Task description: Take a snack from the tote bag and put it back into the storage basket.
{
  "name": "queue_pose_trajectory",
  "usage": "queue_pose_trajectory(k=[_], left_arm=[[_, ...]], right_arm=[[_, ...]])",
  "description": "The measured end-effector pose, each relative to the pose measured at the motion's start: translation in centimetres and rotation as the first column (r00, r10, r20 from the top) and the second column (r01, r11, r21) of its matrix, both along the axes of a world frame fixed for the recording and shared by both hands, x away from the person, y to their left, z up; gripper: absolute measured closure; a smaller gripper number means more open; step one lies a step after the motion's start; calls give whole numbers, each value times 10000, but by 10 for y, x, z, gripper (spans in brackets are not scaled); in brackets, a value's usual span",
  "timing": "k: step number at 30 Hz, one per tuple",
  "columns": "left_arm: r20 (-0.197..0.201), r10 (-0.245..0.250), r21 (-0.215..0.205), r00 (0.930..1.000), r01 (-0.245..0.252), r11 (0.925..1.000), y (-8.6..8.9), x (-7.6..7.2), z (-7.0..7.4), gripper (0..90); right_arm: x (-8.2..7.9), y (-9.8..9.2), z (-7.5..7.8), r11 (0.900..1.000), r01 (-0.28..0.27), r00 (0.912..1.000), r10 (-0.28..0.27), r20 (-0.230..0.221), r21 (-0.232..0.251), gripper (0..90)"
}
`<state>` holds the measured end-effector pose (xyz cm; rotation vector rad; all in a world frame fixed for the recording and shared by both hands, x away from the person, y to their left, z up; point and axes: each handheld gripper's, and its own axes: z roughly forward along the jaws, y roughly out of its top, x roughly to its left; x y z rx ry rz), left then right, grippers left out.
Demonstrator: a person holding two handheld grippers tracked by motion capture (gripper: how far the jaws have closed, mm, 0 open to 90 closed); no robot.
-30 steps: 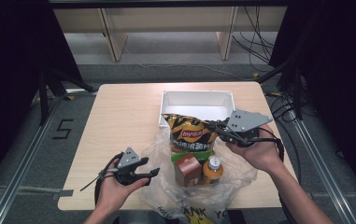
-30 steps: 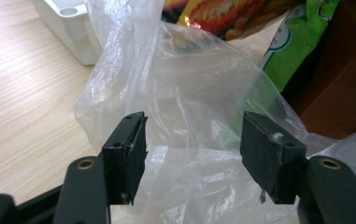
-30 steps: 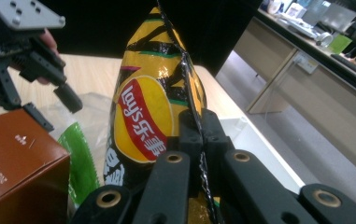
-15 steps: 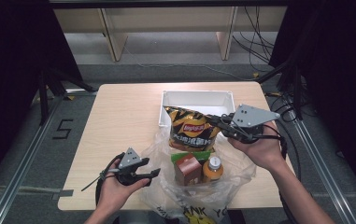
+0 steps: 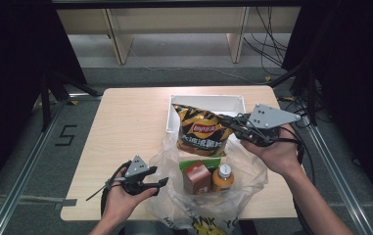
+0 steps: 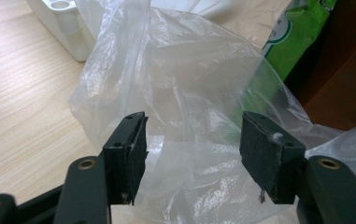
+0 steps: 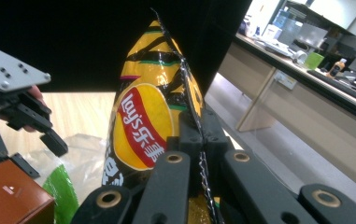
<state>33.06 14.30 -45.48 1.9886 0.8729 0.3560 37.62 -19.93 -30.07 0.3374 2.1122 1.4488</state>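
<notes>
A yellow-and-black chip bag (image 5: 202,130) hangs over the mouth of a clear plastic bag (image 5: 245,169), in front of the white tray (image 5: 206,101). My right gripper (image 5: 232,125) is shut on the bag's side seam; in the right gripper view the jaws pinch that crimped edge (image 7: 199,135) of the chip bag (image 7: 143,116). My left gripper (image 5: 162,182) is open at the plastic bag's left side. In the left gripper view its pads (image 6: 131,156) stand wide apart, with crumpled plastic film (image 6: 189,93) between and beyond them. A brown carton (image 5: 194,177) and an orange bottle (image 5: 222,177) stand inside the plastic bag.
Green packaging (image 6: 297,37) and the brown carton (image 6: 341,84) show through the plastic. The tray's corner (image 6: 68,23) lies beyond the film. The table's left half (image 5: 125,127) is bare wood. Cables trail off the right edge (image 5: 301,147).
The right gripper has carried the chip bag a little up and away, toward the tray. The left gripper has stayed where it was.
</notes>
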Motion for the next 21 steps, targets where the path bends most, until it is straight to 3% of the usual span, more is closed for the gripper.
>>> queue_pose_trajectory(k=[3,5,9,11,12,15,16,17,18,19,21], left_arm=[[-52,93,-50,9999,-94,9999,-1,0,0,413],[13,178,-49,9998,-178,9998,-1,-1,-1,414],[20,-106,220,9999,105,9997,0,0,-1,417],[-161,-38,150,9999,40,9999,-1,0,-3,418],[-1,-121,222,9999,121,9997,0,0,-3,418],[-50,-156,440,9999,158,9989,0,0,-4,419],[-88,-35,240,10000,37,9997,-2,0,-5,420],[-97,-67,224,9999,69,9997,-2,0,-5,420],[-94,-65,236,9999,68,9997,-2,0,-5,420],[-89,-72,264,9999,75,9996,-2,0,-5,420],[-80,-109,157,9999,110,9998,-2,0,-6,421]], right_arm=[[1,1,-3,9996,-165,9999,166,40,-230,900],[0,4,-7,9995,-133,9997,128,-189,-276,900],[0,4,-10,9994,-216,9994,209,-265,-252,900],[0,3,-6,9999,-137,9998,136,-122,-81,900],[0,2,-3,9999,-118,9999,118,29,-109,900],[-1,-1,3,9998,-166,9998,167,-115,91,900],[0,-3,6,9997,-232,9997,232,74,46,900],[-1,-2,6,9995,-183,9997,188,-179,271,900],[0,-4,8,9997,-183,9998,182,37,179,900],[-1,-4,9,9996,-186,9997,189,-155,232,900],[-1,-5,11,9993,-115,9999,116,-45,343,900]])
